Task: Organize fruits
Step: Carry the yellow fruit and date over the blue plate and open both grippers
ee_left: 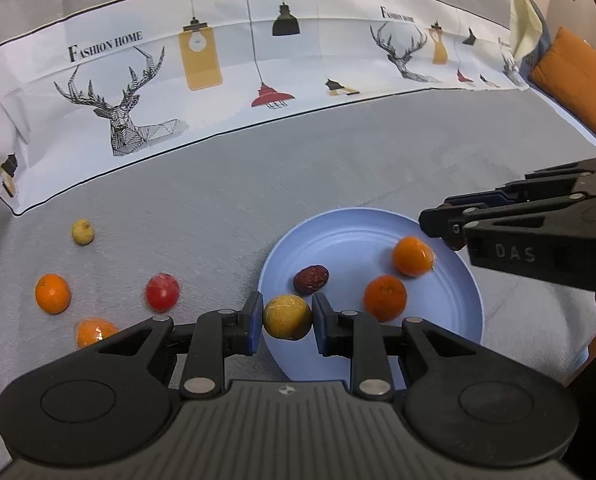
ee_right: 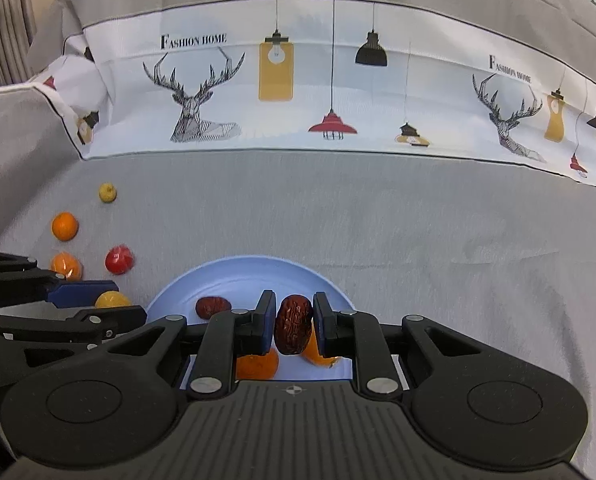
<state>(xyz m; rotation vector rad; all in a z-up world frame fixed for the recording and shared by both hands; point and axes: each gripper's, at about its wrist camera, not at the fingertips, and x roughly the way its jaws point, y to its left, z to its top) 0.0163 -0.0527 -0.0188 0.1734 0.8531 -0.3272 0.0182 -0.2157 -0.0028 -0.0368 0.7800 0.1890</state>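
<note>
Left tool grips a yellow fruit, right tool a date — over the blue plate holding oranges.

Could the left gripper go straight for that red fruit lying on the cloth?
Probably not yet: the left gripper is shut on a yellow fruit. The red fruit lies uncovered on the grey cloth, nothing blocking it.

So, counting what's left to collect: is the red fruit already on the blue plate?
No, the red fruit lies on the grey cloth, left of the blue plate.
</note>
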